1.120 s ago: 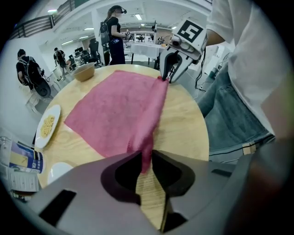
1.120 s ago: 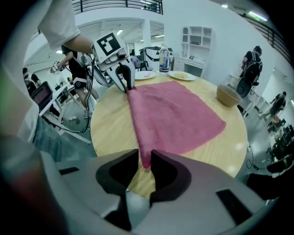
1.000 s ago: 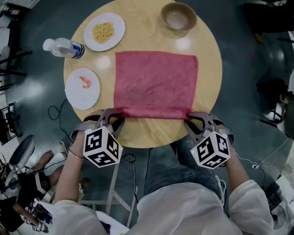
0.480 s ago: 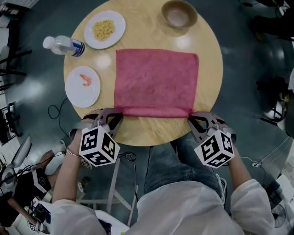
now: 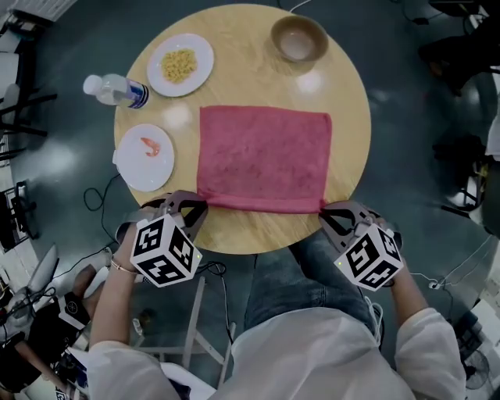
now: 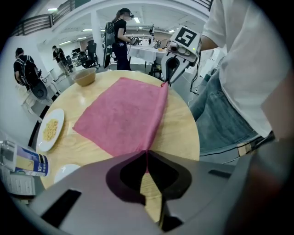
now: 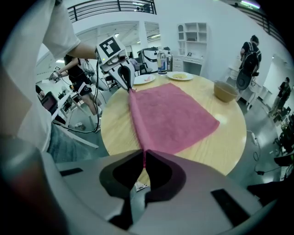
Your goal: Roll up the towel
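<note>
Tongs point(image 5: 195, 205) point(image 5: 322, 209) newly tight over towel point(image 5: 264, 158) corners

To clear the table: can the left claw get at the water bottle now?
Probably not yet: the left claw is shut on a corner of the towel, and the shrimp plate lies before the water bottle.

Open lab hall: white desks point(image 6: 142, 51), shelving point(image 7: 192, 33), mezzanine railing point(image 7: 110, 8).
</note>
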